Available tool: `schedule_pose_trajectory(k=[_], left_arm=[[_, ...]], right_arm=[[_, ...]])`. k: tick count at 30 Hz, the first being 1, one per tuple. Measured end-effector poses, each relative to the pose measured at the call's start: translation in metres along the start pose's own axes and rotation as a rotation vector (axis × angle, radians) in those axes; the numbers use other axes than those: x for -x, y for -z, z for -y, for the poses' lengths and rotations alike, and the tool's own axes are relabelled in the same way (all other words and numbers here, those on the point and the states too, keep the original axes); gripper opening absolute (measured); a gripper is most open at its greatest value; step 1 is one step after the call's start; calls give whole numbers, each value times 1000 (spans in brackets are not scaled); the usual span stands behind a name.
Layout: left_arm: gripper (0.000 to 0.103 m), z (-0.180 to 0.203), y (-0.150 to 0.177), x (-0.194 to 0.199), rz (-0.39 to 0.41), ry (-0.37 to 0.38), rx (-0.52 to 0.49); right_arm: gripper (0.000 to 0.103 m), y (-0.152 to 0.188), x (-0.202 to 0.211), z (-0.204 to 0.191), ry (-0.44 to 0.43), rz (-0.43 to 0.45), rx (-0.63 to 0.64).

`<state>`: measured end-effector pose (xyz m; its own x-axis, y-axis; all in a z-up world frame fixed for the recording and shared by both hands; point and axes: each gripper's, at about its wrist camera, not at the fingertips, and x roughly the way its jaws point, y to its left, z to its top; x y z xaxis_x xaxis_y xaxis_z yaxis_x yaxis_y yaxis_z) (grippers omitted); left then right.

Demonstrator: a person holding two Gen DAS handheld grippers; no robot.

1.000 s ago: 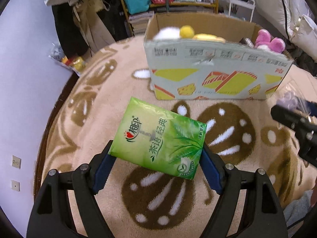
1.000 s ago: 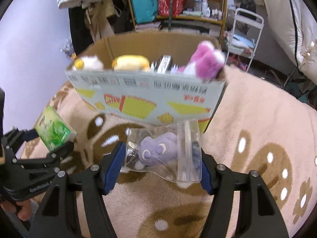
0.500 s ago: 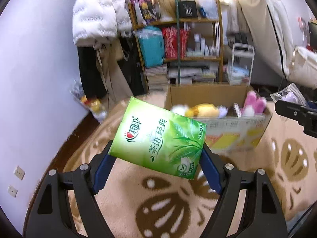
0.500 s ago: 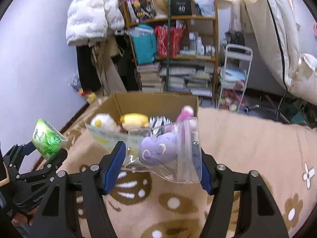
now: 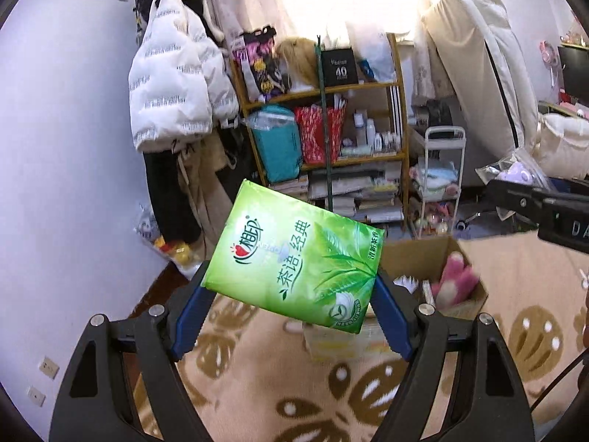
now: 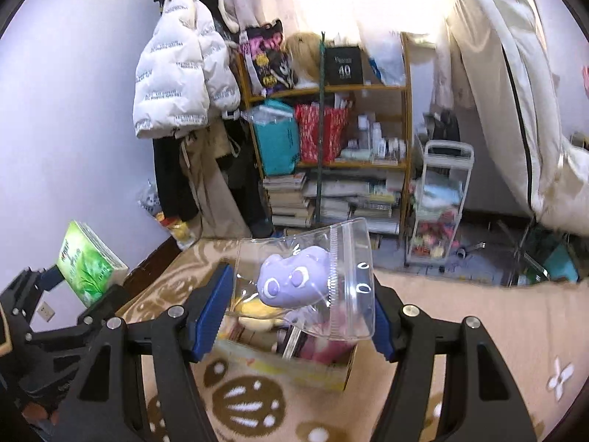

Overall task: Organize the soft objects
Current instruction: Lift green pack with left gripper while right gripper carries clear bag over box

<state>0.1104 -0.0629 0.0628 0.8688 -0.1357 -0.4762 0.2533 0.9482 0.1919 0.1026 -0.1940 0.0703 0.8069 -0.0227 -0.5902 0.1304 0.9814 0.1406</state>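
Green plastic wrap on the tissue pack (image 5: 296, 258) looks slick, and the pack itself is light and squishy. The left gripper (image 5: 291, 302) has its jaws clamped on the two short ends, holding it up in the air, tilted, in front of the cardboard box (image 5: 423, 254) on the carpet (image 5: 515, 283). Gripping across the full width like that seems smart to me, since a corner pinch would probably just crumple.

Over on the right gripper (image 6: 300, 302), the jaws are squeezing a clear zip bag (image 6: 349, 258) with a purple plush (image 6: 292, 281) inside, held above the box (image 6: 294, 368). That film is slippery and floppy, so I'd bite where the plush bulks it out, not on empty plastic. Neither item is fragile, so a short drop into the box should be fine.
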Motion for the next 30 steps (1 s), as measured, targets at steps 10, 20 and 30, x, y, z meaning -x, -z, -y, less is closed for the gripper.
schedule_pose_trajectory(k=[10,20,30], left_arm=[[79,15,-23,-35,7,42,-24],[80,27,12,-83,-101,98,-15],[80,44,37,-116,-175,140,-52]], right_arm=[[71,-20,-28,10,-10,-11,46],[71,20,-83,18,10,-121,34],[72,55,-127,36,-10,-220,-36]])
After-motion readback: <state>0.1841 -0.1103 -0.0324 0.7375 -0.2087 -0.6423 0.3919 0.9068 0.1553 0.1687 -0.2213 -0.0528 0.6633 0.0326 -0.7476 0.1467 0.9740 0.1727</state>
